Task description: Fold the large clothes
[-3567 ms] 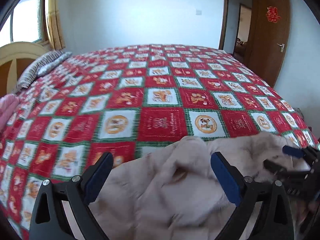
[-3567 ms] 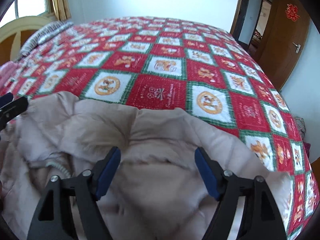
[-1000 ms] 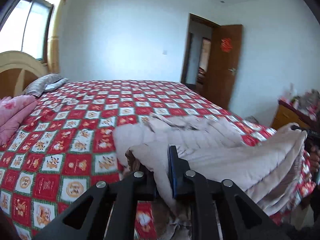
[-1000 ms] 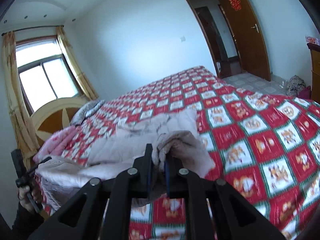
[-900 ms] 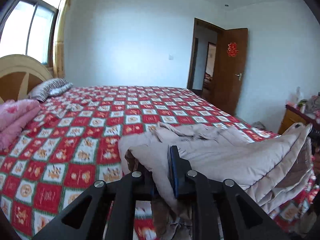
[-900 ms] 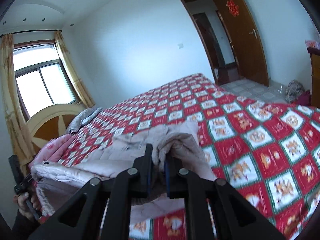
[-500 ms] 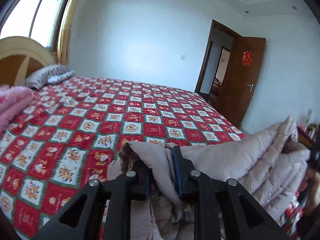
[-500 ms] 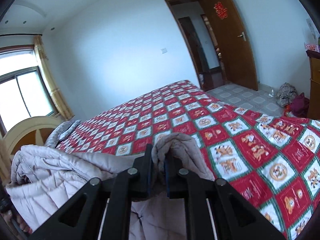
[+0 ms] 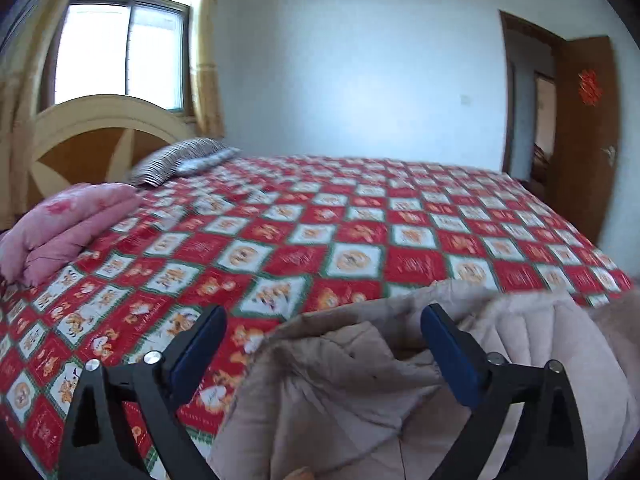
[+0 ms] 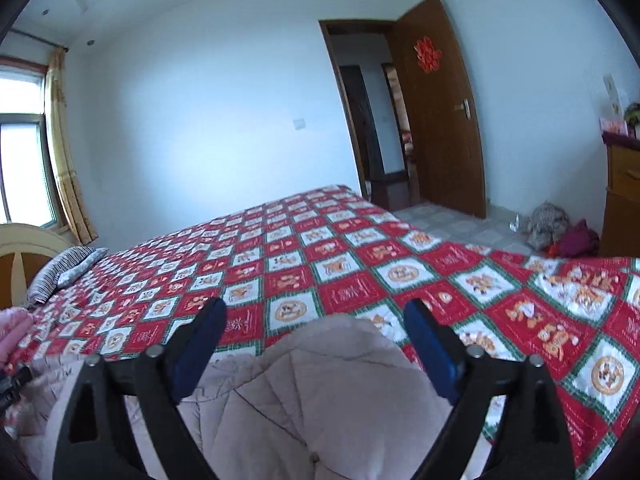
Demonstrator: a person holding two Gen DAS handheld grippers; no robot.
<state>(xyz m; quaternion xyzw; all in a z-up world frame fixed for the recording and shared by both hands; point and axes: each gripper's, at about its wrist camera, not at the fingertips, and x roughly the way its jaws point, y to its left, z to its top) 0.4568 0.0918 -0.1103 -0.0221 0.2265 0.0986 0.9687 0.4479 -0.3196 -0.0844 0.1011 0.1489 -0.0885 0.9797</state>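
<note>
Both jaws have let go since half a second ago, when each pinched a bunch of the padded coat: now the left gripper (image 9: 322,340) and right gripper (image 10: 314,332) stand wide open and hold nothing. That beige coat (image 9: 360,396) lies folded on the near edge of the bed (image 9: 360,224), just below and between each pair of jaws, its length running left to right across both views, equally near either hand.
</note>
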